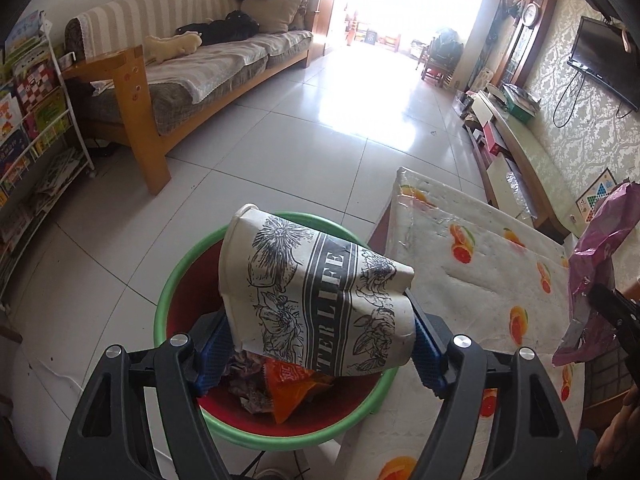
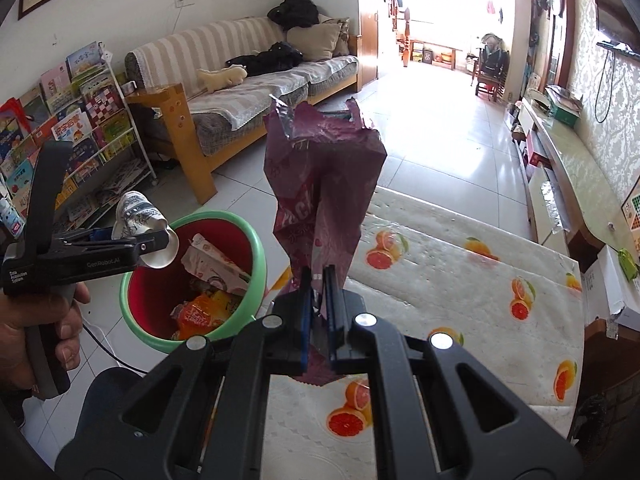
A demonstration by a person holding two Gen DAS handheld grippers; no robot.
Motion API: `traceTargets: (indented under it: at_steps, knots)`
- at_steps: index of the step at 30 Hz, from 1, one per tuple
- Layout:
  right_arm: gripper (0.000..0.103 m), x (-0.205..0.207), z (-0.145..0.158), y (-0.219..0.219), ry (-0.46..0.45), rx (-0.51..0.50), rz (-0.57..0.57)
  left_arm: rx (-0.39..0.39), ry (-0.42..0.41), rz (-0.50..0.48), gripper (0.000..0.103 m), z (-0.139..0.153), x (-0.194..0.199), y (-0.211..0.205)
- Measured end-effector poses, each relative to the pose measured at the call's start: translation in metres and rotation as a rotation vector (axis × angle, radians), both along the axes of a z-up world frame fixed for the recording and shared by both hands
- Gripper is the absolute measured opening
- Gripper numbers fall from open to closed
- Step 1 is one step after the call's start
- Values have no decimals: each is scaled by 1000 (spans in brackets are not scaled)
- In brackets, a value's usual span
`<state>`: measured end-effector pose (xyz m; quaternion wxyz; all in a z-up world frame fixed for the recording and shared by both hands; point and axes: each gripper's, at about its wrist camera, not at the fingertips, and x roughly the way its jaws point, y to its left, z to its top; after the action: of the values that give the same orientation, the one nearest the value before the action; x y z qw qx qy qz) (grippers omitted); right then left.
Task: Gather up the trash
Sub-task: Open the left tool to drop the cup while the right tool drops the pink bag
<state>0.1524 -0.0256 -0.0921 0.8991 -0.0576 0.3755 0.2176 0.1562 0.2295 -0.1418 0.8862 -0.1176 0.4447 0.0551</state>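
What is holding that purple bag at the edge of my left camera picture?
Observer: The right gripper, its jaws shut on the purple wrapper.
Operator: Is my cup over the bin?
Observer: Seen from the side, the paper cup in the left gripper hangs above the edge of the green bin.
Operator: What's hiding under the cup?
Observer: A pale printed packet, lying on an orange wrapper.

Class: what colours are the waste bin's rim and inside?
Bin: green rim, red inside; right wrist view shows it best.
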Motion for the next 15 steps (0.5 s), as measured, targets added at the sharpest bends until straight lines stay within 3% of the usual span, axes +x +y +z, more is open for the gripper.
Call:
traceTargets:
  at_steps: [4, 15]
  knots:
    - [7, 1, -2, 25, -1, -12, 41, -13, -22, 46, 95, 0, -8, 17]
    - [7, 12, -27, 105, 55, -14, 157, -9, -73, 188, 95, 9, -44, 73]
